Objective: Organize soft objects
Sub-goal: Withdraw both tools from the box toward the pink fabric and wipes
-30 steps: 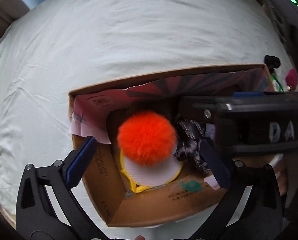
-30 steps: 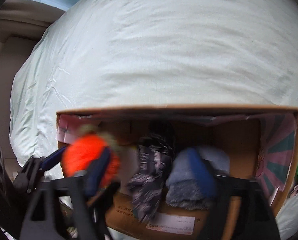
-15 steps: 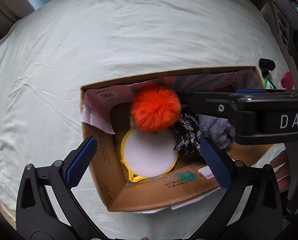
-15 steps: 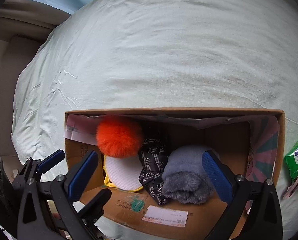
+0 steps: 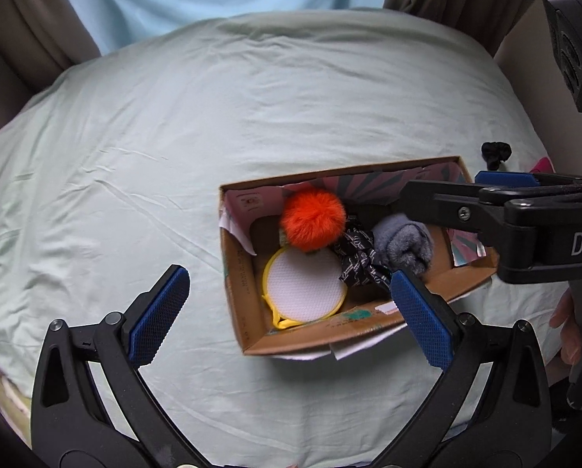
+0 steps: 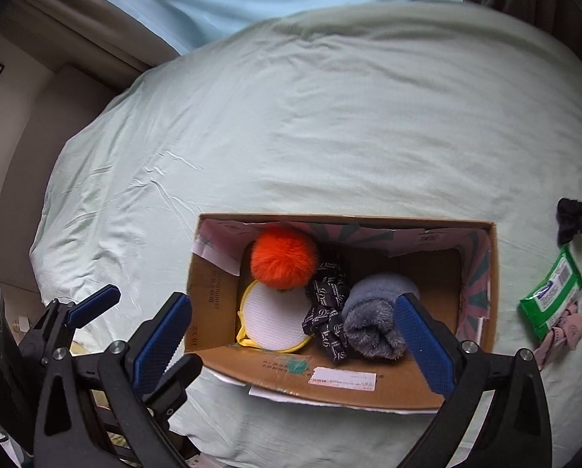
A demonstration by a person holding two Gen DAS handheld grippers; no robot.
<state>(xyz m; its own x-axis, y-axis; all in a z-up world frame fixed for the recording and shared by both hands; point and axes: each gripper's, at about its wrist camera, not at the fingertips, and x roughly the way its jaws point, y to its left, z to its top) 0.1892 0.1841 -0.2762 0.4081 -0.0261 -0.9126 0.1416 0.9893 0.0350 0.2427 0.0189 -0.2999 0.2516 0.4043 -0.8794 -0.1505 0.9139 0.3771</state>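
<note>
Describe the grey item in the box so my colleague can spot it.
On the pale green bedsheet sits an open cardboard box. Inside lies a rolled grey fuzzy sock, right of a black patterned cloth. It is the only grey, plush piece; its neighbours are orange, white and black.

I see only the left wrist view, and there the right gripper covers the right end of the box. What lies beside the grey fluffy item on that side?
Observer: In the right wrist view, only the bare floor of the box shows to the right of the grey fluffy item; nothing lies there.
Operator: I see the right gripper only from the side. Is it open?
Observer: Yes. The right gripper is open, its jaws wide apart, and it holds nothing.
Operator: Is anything on the sheet to the right of the box?
Observer: A green wipes pack lies there, apart from the box, nearer the camera than the black scrunchie.
</note>
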